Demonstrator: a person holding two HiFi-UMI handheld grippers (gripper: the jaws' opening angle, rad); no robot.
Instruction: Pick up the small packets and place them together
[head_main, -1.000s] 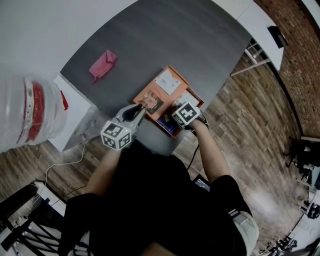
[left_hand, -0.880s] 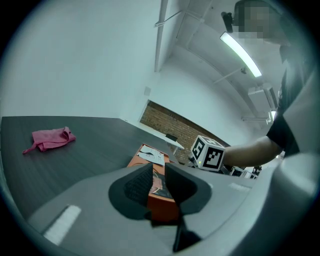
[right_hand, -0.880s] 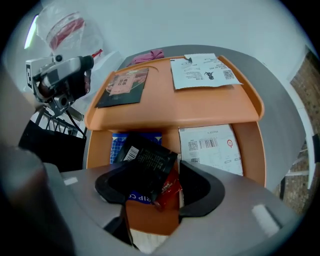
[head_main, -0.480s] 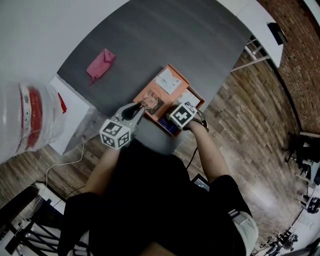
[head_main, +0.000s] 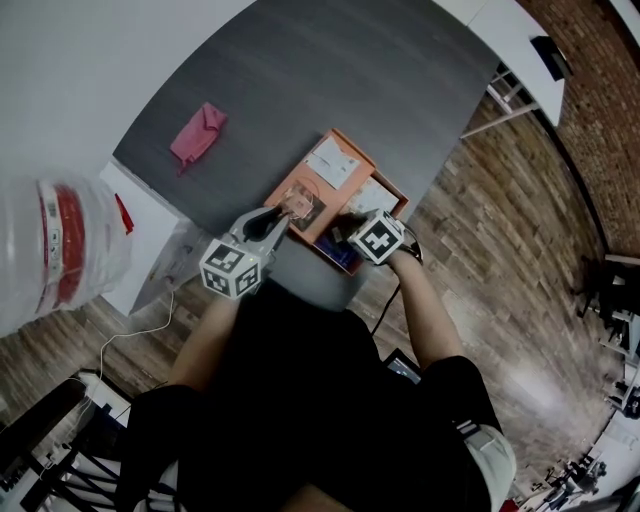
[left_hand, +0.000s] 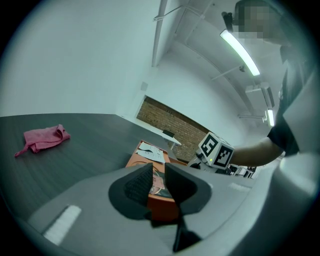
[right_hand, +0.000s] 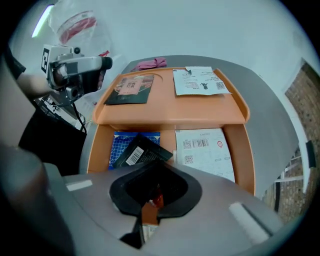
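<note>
Two tiers are making up the orange tray (right_hand: 170, 119), which is sitting at the near edge of the gray table (head_main: 350, 70), its right corner close to where the tabletop is giving way to wood floor (head_main: 500, 230). Beyond the tray, wide bare tabletop is lying open, with only a pink cloth (head_main: 198, 135) resting well apart to the left.

The right gripper (right_hand: 155, 192) is pointing steeply down over the lower tier. Its jaws have just been closing and are clenching a small packet (right_hand: 150, 215), thin, showing red and brown between the pads. Just beyond, a black barcoded packet (right_hand: 140, 151) is overlapping a blue packet (right_hand: 120, 142), and a white labelled packet (right_hand: 205, 150) is lying beside them. On the upper tier a dark packet (right_hand: 131, 88) and a white packet (right_hand: 200, 81) are lying apart.

The left gripper (left_hand: 159, 175) is crowding the tray's near-left corner, its jaws pinching the rim as far as its view shows. A clear plastic bag (head_main: 60, 235) is hanging at the left.
</note>
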